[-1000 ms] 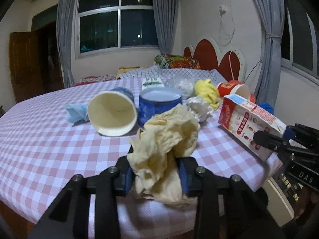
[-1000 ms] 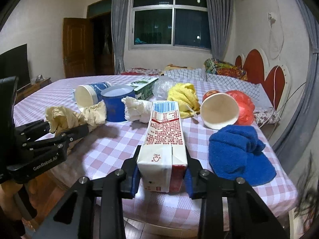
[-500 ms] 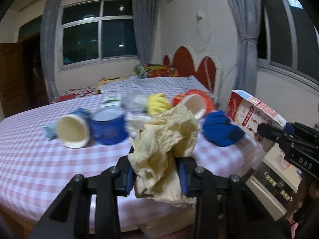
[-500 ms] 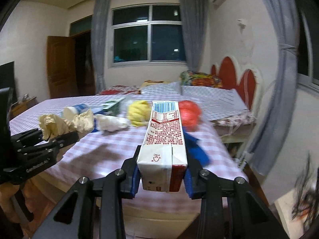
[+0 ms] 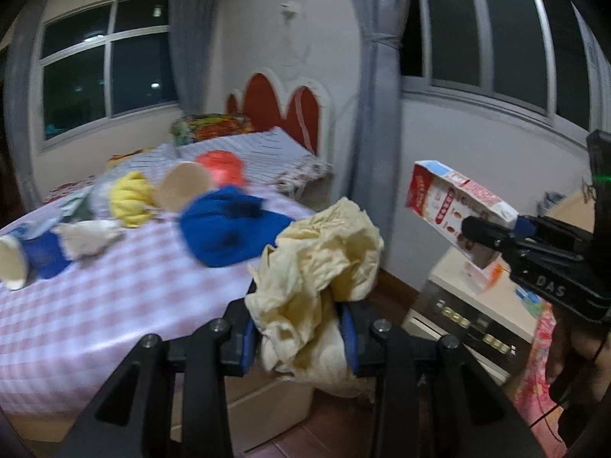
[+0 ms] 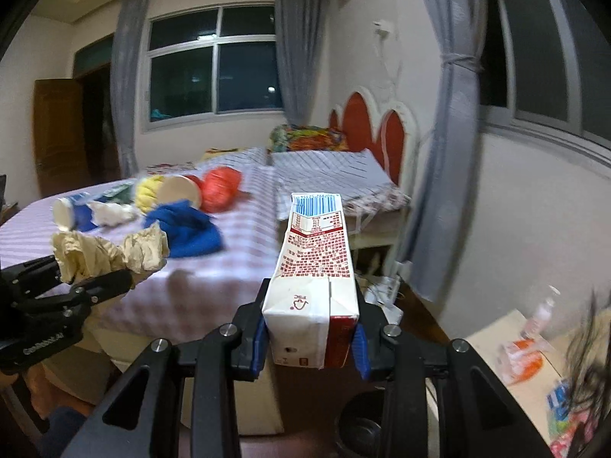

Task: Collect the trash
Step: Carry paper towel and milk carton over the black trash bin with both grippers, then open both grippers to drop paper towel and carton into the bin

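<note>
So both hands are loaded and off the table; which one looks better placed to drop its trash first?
Probably the right. Its gripper, holding the milk carton, has a dark round container, possibly a bin, just below its fingers. The left gripper, holding the crumpled paper, shows none.

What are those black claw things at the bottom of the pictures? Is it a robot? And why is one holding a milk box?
It is not a robot. A person holds one black grabber in each hand, and each grabber has a small camera looking out along its two fingers. So each picture is what one grabber sees.

In the left camera's picture, the left gripper squeezes a crumpled yellowish paper wad. In the right camera's picture, the right gripper squeezes a red and white milk carton. Each camera also sees the other grabber off to the side.

On the checkered tablecloth lie a blue towel, a yellow cloth, a white paper wad, a tipped red cup and a tipped blue cup. The person is collecting trash.
</note>
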Available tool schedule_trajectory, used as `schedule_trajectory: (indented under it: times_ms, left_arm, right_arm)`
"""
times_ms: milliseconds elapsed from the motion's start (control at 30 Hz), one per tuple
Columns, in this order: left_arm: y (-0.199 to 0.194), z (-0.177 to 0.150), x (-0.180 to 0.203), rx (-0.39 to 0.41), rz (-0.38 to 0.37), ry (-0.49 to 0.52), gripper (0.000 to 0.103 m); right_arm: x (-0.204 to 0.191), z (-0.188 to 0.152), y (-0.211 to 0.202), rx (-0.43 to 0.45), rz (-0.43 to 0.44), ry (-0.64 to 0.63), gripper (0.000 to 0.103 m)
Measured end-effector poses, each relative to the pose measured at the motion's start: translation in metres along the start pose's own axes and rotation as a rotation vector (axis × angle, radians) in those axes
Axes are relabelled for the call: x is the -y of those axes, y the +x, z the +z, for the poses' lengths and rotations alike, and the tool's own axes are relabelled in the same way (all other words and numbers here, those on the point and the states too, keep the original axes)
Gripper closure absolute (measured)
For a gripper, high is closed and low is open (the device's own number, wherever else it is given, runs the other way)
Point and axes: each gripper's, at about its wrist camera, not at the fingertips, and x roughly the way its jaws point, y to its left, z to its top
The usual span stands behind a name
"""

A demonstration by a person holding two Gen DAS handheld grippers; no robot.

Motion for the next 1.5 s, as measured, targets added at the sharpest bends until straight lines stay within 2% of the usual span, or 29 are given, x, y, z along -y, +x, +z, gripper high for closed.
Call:
schedule_trajectory:
  times_ms: [300, 433, 733, 1100, 1300, 1500]
  left_arm:
    - [0.049, -0.006, 0.075, -0.07, -0.15, 0.017, 0.066]
    - [0.074, -0.015, 0.1, -0.111, -0.182, 0.036, 0.066]
    - [0.161, -0.072, 0.128, -0.315, -0.223, 0.073, 0.066]
    - [0.266, -0.126, 0.17, -0.465, -0.259, 0.126, 0.066]
    - [0.316, -0.157, 0.185, -0.557, -0.266, 0.15, 0.066]
    - [0.351, -0.175, 0.195, -0.641, -0.307, 0.144, 0.064]
  right_arm:
    - [0.081, -0.046, 0.009, -0.072, -0.099, 0.08, 0.065]
    - [0.109, -0.077, 0.016, -0.123, -0.116, 0.093, 0.065]
    - [0.15, -0.147, 0.062, -0.273, -0.061, 0.119, 0.065]
    - [0.193, -0.235, 0.17, -0.475, -0.006, 0.173, 0.065]
    - [0.202, -0.277, 0.214, -0.563, 0.032, 0.172, 0.065]
    - [0.208, -0.301, 0.248, -0.618, 0.08, 0.157, 0.065]
